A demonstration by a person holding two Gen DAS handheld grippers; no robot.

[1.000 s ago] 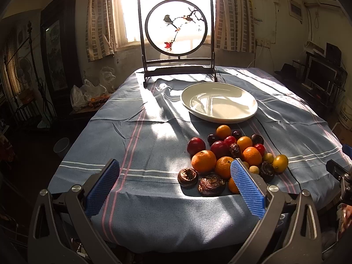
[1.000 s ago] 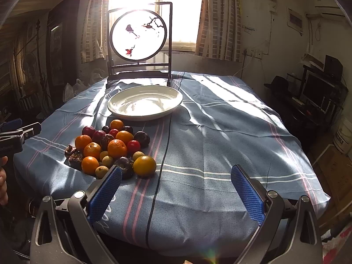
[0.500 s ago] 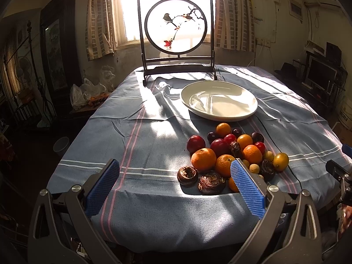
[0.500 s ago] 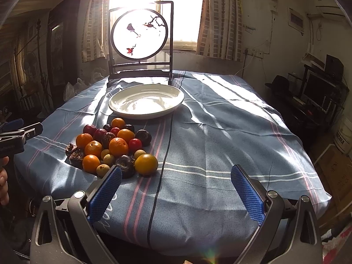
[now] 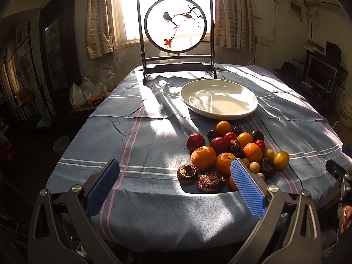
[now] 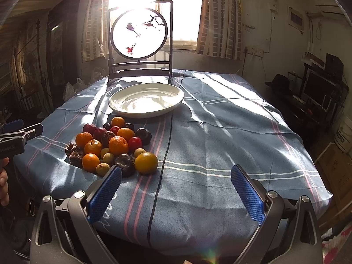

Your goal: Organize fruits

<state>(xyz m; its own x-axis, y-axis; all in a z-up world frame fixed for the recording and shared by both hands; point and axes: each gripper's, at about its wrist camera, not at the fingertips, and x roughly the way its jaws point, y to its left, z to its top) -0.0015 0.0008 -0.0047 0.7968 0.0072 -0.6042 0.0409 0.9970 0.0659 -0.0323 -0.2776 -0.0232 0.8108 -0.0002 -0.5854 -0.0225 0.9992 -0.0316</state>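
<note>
A pile of mixed fruit (image 5: 233,151) lies on the blue striped tablecloth: oranges, red plums, dark wrinkled fruits and small yellow ones. It also shows in the right wrist view (image 6: 112,145). A white empty plate (image 5: 219,101) stands behind the pile, and shows in the right wrist view (image 6: 146,102) too. My left gripper (image 5: 176,187) is open and empty at the table's near edge, left of the pile. My right gripper (image 6: 176,189) is open and empty at the near edge, right of the pile.
A framed round bird screen (image 5: 176,33) stands at the table's far end. A black cable (image 6: 165,154) runs across the cloth past the fruit. Dark furniture (image 5: 55,50) lines the left wall, a TV stand (image 6: 319,92) the right.
Both grippers have moved slightly forward toward the table; the fruit and plate look a little nearer. Jaws stay open.
</note>
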